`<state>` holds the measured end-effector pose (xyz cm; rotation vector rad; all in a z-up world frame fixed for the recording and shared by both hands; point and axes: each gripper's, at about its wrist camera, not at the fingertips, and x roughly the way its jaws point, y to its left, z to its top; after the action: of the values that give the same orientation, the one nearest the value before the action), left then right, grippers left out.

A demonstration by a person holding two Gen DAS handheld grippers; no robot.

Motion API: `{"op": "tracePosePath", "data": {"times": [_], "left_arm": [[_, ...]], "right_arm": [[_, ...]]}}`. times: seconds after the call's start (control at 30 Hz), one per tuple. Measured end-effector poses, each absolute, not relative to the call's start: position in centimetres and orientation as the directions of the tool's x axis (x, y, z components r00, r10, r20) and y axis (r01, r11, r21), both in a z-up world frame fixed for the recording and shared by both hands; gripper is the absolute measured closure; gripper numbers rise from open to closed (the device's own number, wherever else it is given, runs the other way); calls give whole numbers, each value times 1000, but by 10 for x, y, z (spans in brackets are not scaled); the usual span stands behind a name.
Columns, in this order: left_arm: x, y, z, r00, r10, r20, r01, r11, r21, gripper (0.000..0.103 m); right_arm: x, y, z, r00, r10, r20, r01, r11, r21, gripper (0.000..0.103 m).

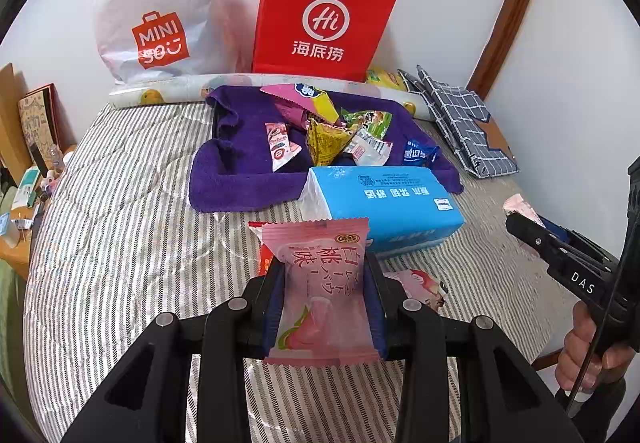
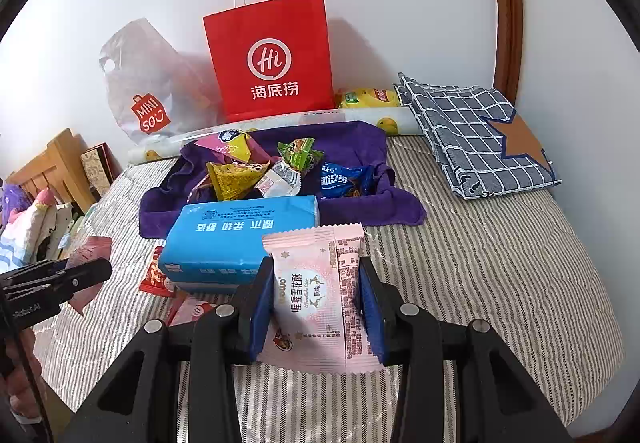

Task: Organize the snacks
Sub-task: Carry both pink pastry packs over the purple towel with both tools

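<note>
We hold two pink packets above the striped bed (image 2: 500, 263): our left gripper (image 1: 325, 293) clamps a peach snack (image 1: 322, 283), our right gripper (image 2: 316, 307) a snowflake crisp packet (image 2: 316, 295). About seven snacks (image 1: 332, 131) lie on one purple towel (image 1: 240, 179); one blue tissue pack (image 1: 384, 203) sits beside two bags.

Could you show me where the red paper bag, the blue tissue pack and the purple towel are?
red paper bag (image 2: 272, 71), right wrist view, on its white logo.
blue tissue pack (image 2: 240, 239), right wrist view, on its top face.
purple towel (image 1: 240, 179), left wrist view, on its bare front fold.
</note>
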<state>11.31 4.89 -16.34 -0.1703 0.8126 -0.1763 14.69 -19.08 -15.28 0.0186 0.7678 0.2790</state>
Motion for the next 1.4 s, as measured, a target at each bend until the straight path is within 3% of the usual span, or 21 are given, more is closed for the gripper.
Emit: {"op": "tracePosePath", "data": {"times": [1.4], "left_arm": [[126, 58, -142, 698, -258, -668, 109, 960, -256, 67]], "right_arm": [[160, -169, -130, 679, 284, -677, -292, 950, 106, 65]]}}
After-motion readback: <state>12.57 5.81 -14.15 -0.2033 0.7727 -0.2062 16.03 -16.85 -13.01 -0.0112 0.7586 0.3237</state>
